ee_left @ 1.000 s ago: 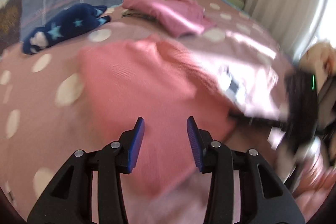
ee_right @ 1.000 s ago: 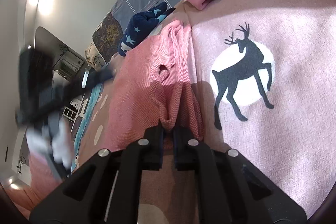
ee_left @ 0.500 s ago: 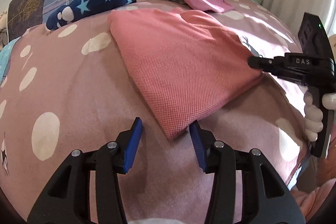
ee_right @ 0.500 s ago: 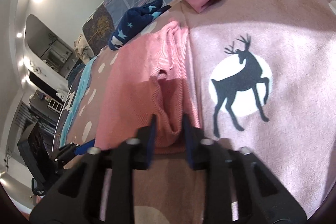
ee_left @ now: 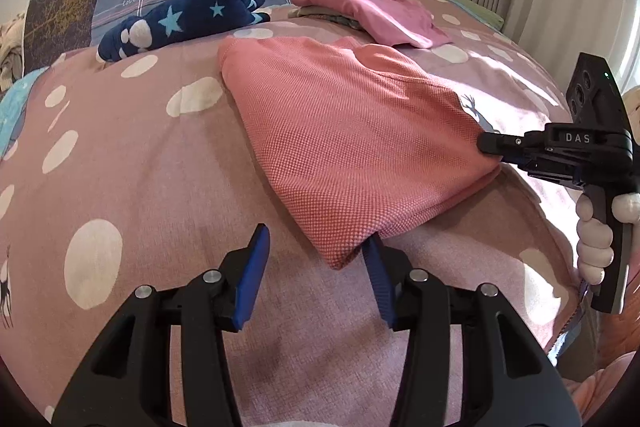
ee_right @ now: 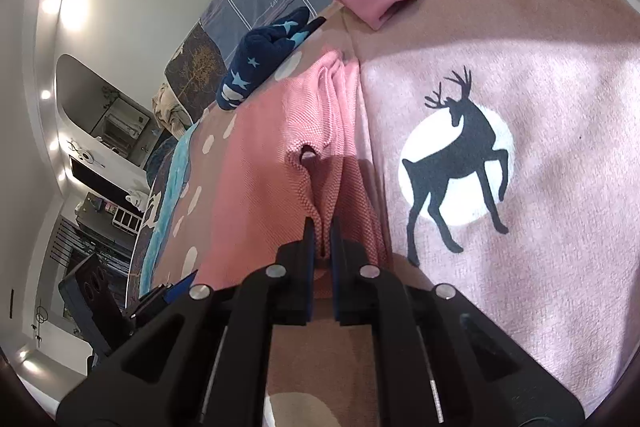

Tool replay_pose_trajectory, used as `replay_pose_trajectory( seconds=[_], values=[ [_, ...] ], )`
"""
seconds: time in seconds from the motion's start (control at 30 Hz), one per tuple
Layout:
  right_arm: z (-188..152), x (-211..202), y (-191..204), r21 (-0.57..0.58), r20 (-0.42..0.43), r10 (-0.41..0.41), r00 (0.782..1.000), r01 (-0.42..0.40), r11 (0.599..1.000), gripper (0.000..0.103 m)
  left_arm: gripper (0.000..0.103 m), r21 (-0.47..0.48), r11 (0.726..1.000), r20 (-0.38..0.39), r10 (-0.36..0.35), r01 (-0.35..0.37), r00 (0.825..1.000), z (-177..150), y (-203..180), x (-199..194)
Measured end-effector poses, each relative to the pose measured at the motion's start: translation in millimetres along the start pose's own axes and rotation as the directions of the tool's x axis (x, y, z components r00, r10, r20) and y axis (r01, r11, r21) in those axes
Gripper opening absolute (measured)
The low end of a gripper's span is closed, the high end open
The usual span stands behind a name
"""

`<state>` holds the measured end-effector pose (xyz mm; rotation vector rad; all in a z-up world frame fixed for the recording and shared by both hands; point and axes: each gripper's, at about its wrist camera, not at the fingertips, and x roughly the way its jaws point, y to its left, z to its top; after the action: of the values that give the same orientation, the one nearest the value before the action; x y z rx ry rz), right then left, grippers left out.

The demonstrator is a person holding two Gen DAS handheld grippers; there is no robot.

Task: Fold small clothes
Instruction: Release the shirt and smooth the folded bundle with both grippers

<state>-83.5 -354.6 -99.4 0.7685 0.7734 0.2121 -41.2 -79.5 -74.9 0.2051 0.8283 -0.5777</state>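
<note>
Right gripper [ee_right: 320,227] jaws clamped on the coral garment [ee_left: 352,147] edge. Left gripper [ee_left: 316,267] jaws wide open, straddling its near corner on the bed [ee_left: 140,167].

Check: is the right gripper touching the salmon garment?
Touching. The right wrist view shows the right gripper with its jaws closed on a fold of the salmon garment; the left wrist view shows its tip at the cloth's edge.

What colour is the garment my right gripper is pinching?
Salmon pink with a fine waffle-like knit texture; the garment shows best in the left wrist view, pinched by the right gripper.
</note>
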Motion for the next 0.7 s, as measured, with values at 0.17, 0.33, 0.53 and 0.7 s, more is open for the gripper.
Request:
replay_pose_trajectory(
  seconds=[0.17,0.33,0.53,0.7],
  values=[
    [2,8,-4,0.011,-0.045,-0.007,0.999,0.007,1.000,0.023,0.008,-0.020,0.999,0.026,-0.045,0.046,0.999,5,-2,-5],
    [7,-18,12,0.001,0.073,0.049,0.996,-0.049,0.999,0.005,0.008,0.067,0.998,0.040,0.015,-0.018,0.999,10,-17,-16],
    [3,-3,-7,-0.006,-0.003,-0.092,0.996,0.092,0.996,0.007,0.008,0.112,0.993,-0.053,0.045,-0.039,0.998,-17,-15,9],
    [-5,-8,-15,-0.042,0.003,-0.089,0.996,0.089,0.995,0.019,0.008,0.103,0.995,-0.061,0.001,0.006,0.998,-12,-8,-15]
  ],
)
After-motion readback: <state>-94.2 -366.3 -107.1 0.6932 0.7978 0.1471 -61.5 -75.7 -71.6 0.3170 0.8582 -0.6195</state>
